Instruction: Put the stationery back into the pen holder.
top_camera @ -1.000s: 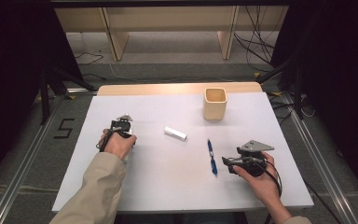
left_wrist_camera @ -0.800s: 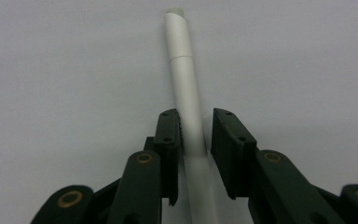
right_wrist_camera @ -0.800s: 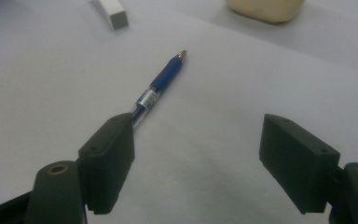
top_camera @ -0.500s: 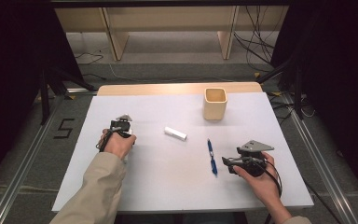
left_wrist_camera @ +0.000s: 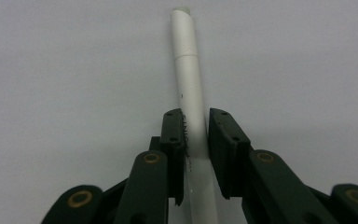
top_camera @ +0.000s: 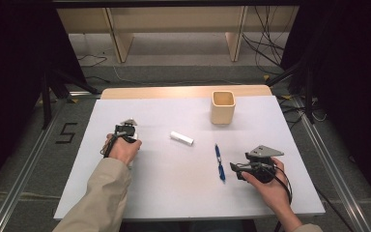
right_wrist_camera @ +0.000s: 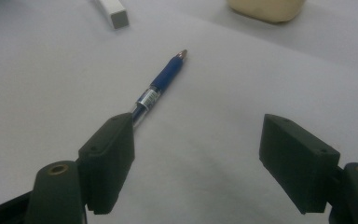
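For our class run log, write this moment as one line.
left gripper: just closed on white pen | right gripper: open beside blue pen | cup: upright, apart

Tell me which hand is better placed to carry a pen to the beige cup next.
Left, probably. The left claw is shut on the white pen, ready to lift. The right claw stands open, the blue pen lying ungrasped on the table ahead, though the cup sits nearer it.

Tongs (left_wrist_camera: 196, 154) closing in now, black jaws pinched on a white pen (left_wrist_camera: 189, 93), which lies on the pale bench (left_wrist_camera: 60, 79) and points straight away, capped end farthest.
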